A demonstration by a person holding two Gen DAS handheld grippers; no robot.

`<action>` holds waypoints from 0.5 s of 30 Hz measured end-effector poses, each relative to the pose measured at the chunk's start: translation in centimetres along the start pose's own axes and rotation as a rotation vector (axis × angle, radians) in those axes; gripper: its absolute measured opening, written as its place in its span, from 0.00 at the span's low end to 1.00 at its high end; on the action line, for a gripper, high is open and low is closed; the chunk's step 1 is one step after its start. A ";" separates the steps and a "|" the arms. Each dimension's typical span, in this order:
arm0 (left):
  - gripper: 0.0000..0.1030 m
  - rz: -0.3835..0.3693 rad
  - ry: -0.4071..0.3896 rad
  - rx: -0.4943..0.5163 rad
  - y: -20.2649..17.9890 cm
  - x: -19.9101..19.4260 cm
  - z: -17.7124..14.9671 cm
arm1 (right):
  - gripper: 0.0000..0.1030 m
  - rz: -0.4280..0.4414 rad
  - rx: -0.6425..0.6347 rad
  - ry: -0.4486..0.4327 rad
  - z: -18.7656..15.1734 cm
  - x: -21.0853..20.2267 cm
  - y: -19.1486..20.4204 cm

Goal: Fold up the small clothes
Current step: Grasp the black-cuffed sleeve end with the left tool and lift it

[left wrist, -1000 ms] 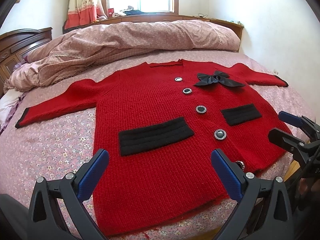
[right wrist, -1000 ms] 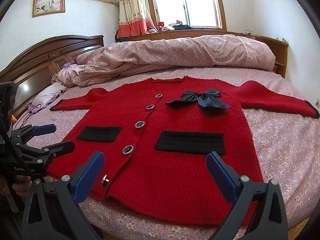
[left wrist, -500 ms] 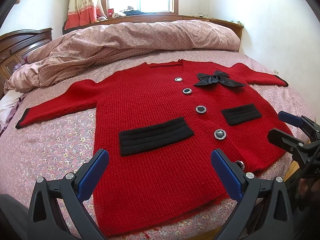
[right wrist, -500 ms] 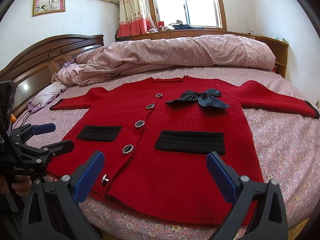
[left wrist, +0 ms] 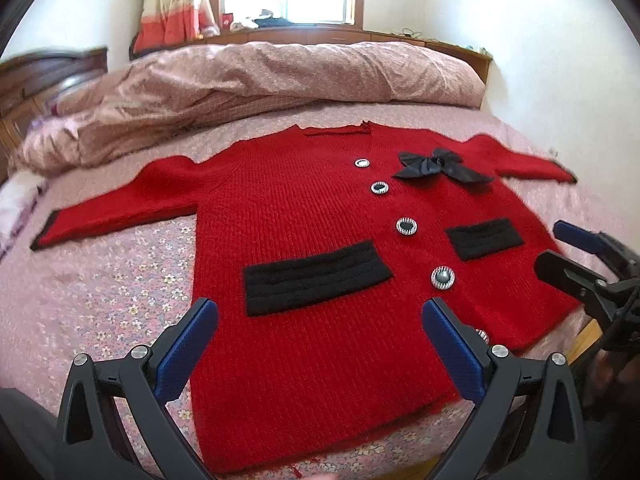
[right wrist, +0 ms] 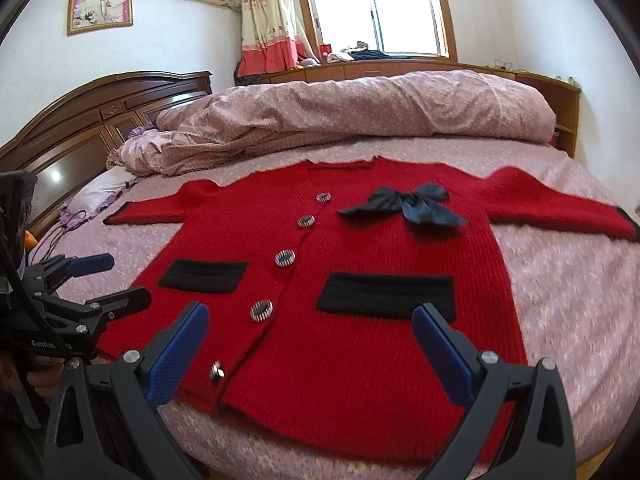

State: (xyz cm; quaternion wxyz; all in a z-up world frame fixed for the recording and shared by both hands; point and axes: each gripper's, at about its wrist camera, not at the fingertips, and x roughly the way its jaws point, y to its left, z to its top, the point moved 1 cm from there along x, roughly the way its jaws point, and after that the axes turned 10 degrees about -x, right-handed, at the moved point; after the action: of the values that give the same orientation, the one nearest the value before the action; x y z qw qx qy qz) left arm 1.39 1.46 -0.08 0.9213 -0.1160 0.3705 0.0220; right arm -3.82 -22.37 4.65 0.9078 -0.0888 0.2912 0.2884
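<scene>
A small red knitted cardigan [left wrist: 320, 248] with black pocket flaps, silver-rimmed buttons and a black ribbon bow [left wrist: 438, 166] lay face up on a bed covered by a pink floral sheet [left wrist: 120, 280]. Both sleeves were spread out to the sides, and the hem was nearest the cameras. A rumpled pink duvet [right wrist: 360, 112] was heaped behind the collar.

Very little had changed over the last second. The cardigan lay in the same flat, unfolded shape. Both views had shifted only slightly, with some blur at the edges, so the hands had barely begun to move.

The left tongs [left wrist: 320, 344], with blue pads, stood wide open above the hem on the cardigan's left half and held nothing. The right tongs [right wrist: 310, 348] were also wide open and empty, hovering over the hem on the cardigan's right half, near the lowest button [right wrist: 217, 371]. Neither set touched the knit.

Folding had not yet started. The likely first step would be to grip a sleeve or a side edge and carry it across the body. The thick knit looked likely to hold a fold, though the bow might bunch beneath it.
</scene>
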 end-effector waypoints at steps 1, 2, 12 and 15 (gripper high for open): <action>0.96 -0.010 0.007 -0.036 0.7 0.0 0.7 | 1.00 0.003 -0.005 -0.008 0.5 0.1 -0.1; 0.96 -0.015 0.006 -0.084 1.6 0.0 1.5 | 1.00 0.010 -0.012 -0.016 1.1 0.2 -0.3; 0.96 0.184 -0.026 -0.364 16.8 2.2 10.9 | 1.00 0.000 -0.143 -0.094 7.9 2.5 -2.9; 0.96 0.260 -0.024 -0.503 24.3 3.3 13.1 | 1.00 -0.021 -0.151 -0.089 8.9 3.8 -4.4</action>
State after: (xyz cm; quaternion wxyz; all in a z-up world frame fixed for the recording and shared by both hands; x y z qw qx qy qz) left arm 9.56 27.96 2.02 0.8573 -0.2922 0.3542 0.2327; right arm 5.50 -21.25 9.68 0.9136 -0.1471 0.2269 0.3037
